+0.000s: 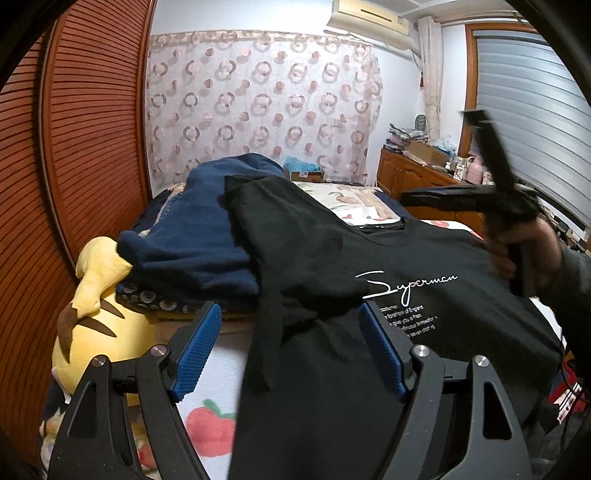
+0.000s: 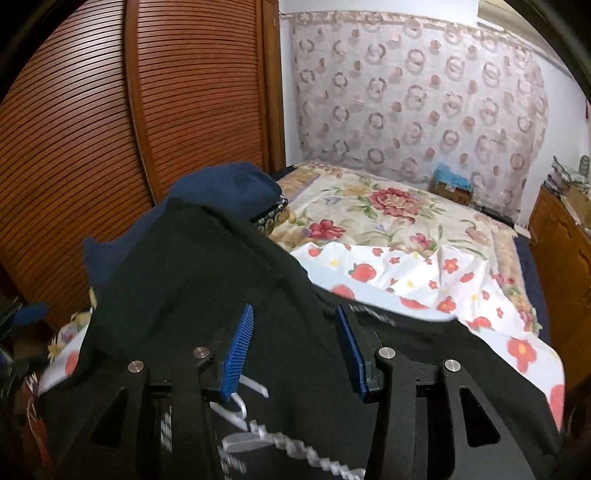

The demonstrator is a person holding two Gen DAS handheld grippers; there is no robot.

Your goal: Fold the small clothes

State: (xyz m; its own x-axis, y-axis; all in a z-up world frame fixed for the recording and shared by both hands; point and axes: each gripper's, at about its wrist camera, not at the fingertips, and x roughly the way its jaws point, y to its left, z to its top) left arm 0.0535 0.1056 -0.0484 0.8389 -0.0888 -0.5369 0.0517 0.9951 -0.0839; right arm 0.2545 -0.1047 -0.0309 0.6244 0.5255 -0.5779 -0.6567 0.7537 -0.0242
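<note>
The black T-shirt (image 1: pixel 369 258) lies print-up on the near part of the bed (image 2: pixel 388 218), its left sleeve draped over the navy garment (image 1: pixel 207 236). Both left tongs (image 1: pixel 291 347) and right tongs (image 2: pixel 293 350) hover over it spread, pinching nothing. To fold well, probably draw that left sleeve clear of the pile first, then pinch shoulder and hem together. Counted: one black shirt, one navy garment, one yellow plush toy (image 1: pixel 96 317), two tongs.

Yellow plush toy (image 1: pixel 92 317), louvred wooden door (image 1: pixel 85 129), patterned curtain (image 2: pixel 417 92), air conditioner (image 1: pixel 369 18).
</note>
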